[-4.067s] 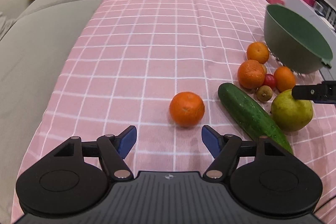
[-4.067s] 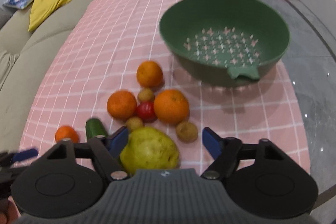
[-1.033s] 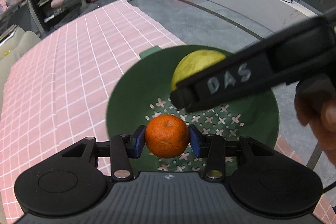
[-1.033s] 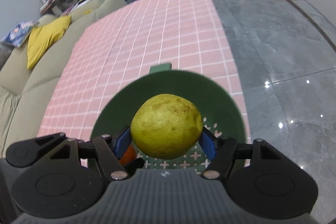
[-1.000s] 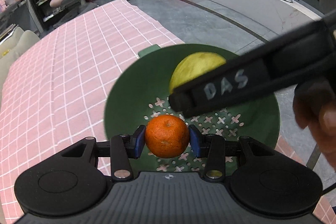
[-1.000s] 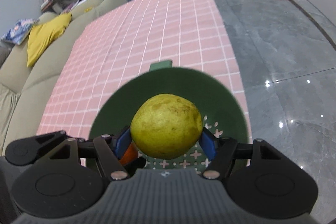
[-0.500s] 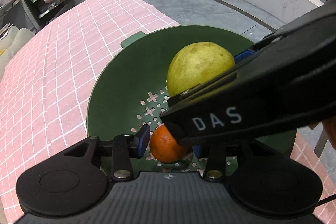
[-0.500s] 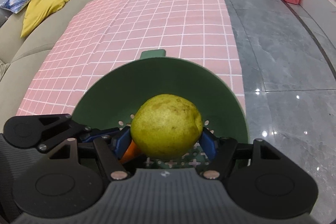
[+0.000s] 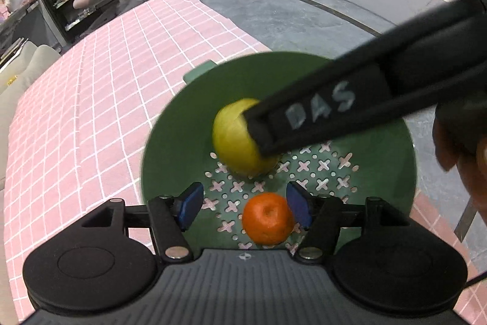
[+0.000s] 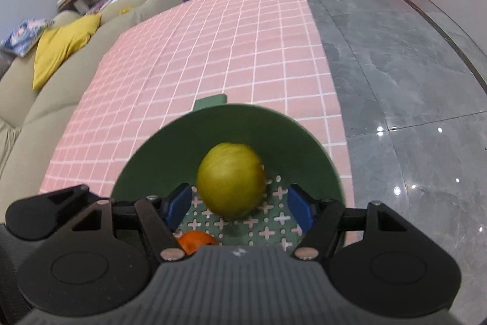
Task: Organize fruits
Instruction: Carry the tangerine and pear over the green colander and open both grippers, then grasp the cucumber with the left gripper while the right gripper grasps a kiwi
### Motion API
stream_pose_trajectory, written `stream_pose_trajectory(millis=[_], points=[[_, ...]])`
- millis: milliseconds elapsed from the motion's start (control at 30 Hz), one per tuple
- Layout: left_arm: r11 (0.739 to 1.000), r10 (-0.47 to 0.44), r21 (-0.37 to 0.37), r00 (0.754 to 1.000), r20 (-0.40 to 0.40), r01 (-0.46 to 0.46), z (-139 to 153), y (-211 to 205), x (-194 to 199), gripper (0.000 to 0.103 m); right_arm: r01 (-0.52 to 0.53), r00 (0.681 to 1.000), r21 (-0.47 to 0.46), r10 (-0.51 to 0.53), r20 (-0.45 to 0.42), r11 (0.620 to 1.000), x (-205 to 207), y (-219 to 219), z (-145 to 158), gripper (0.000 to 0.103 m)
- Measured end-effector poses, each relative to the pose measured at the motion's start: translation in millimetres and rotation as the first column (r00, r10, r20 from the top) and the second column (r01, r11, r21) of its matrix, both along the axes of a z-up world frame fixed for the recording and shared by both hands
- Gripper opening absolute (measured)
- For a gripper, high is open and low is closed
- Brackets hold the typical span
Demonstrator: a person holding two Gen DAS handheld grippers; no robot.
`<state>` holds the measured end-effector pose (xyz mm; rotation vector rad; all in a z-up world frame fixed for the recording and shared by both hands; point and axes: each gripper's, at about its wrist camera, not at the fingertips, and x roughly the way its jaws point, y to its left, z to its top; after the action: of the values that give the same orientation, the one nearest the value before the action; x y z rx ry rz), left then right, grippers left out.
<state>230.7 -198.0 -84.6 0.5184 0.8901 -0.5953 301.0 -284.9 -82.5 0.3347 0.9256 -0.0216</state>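
Pink checked cloth [image 10: 213, 57] covers the long table, with grey floor tiles to one side and a beige sofa [image 10: 36, 111] to the other. Both grippers point steeply down into the green colander [image 9: 170, 142] at the cloth's near end.

On the left gripper [image 9: 245, 204] the jaws are opening, and neither blue pad presses on the orange [image 9: 268, 218]. It sits on the perforated floor just below and between the fingertips, closer to the right-hand pad. Across the upper right of the left wrist view runs the black body of the other tool, lettered "DAS", with part of a hand [image 9: 462, 160] behind it.

The right gripper [image 10: 240, 204] stands open, with clear gaps between its pads and the pear [image 10: 231, 185]. That yellow-green fruit lies just ahead of the fingertips inside the colander, slightly blurred. The orange peeks out low, under the left finger.
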Motion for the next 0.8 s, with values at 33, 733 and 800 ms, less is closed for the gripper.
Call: stream_pose_trajectory(millis=[33,733,800], points=[[1.0,0.004,-0.006,1.0,0.002,-0.004,3.0,1.8,-1.0,0.074,0.008,1.0,0.006,-0.008,0.008,1.0,-1.7,-2.3,3.3,0.067],[0.888,0.353,-0.294,0.934,-0.058,-0.354,99.9,142.5,-71.4,0.082,0.022,0.983,-0.026,-0.017,0.184,0.999,-99.2,9.6,87.3,0.067],[0.869,0.383,-0.306,0.92,-0.081,-0.389,100.0,157.1,-82.9,0.082,0.019,0.981,-0.031,-0.013,0.192,0.999,-112.5,16.1,89.8,0.067]])
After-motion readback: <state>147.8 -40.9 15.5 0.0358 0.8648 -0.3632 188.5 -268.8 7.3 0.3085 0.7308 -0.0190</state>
